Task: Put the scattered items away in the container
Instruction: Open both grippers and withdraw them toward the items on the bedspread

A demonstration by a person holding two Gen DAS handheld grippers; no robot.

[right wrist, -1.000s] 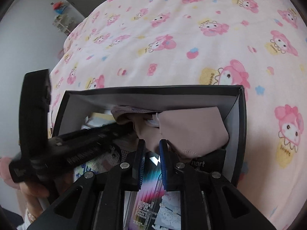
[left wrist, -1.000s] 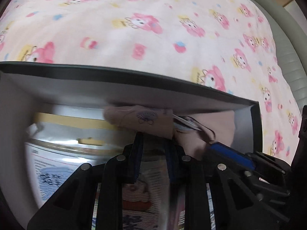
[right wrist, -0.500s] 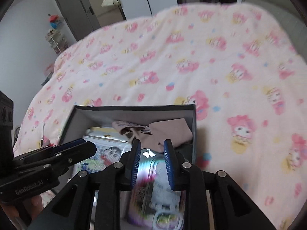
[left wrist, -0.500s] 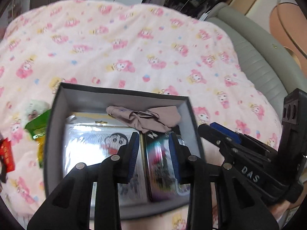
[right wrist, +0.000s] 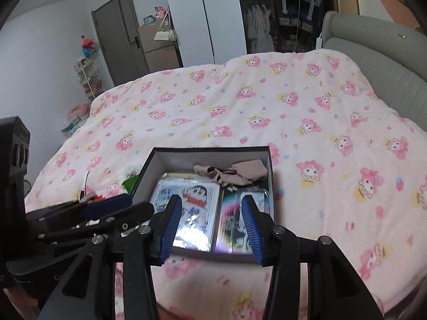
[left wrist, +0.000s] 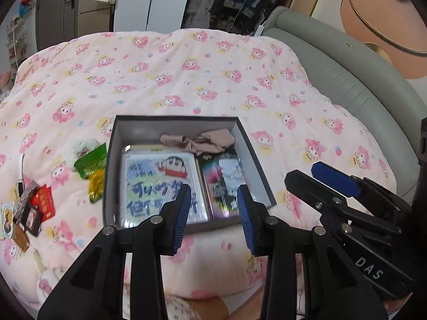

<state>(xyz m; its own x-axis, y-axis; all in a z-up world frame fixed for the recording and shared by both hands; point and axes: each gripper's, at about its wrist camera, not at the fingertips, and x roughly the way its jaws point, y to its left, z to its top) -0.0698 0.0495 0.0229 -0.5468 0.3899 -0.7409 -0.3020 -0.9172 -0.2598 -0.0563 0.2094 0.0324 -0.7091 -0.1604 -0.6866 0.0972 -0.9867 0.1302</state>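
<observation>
A dark open box (left wrist: 110,165) (right wrist: 210,148) sits on the pink bedspread. Inside lie a cartoon picture pack (left wrist: 160,184) (right wrist: 186,202), a colourful pack (left wrist: 224,184) (right wrist: 234,213) and a beige cloth (left wrist: 197,141) (right wrist: 234,173). My left gripper (left wrist: 213,194) (right wrist: 128,205) hovers above the box's near edge, its jaws opening with nothing between them. My right gripper (right wrist: 210,202) (left wrist: 307,176) hangs beside it, jaws also opening and empty. Left of the box lie a green packet (left wrist: 90,160), a gold packet (left wrist: 96,186), a red packet (left wrist: 44,202) and small cards (left wrist: 26,216).
The pink cartoon-print bedspread (left wrist: 213,74) stretches far beyond the box. A grey padded headboard (left wrist: 347,74) curves along the right. Wardrobes and a door (right wrist: 120,34) stand behind the bed. A white fluffy item (left wrist: 85,144) lies by the green packet.
Both grippers have risen and pulled back out of the box, and their jaws have widened. The two packs they were low over now lie in the box.
</observation>
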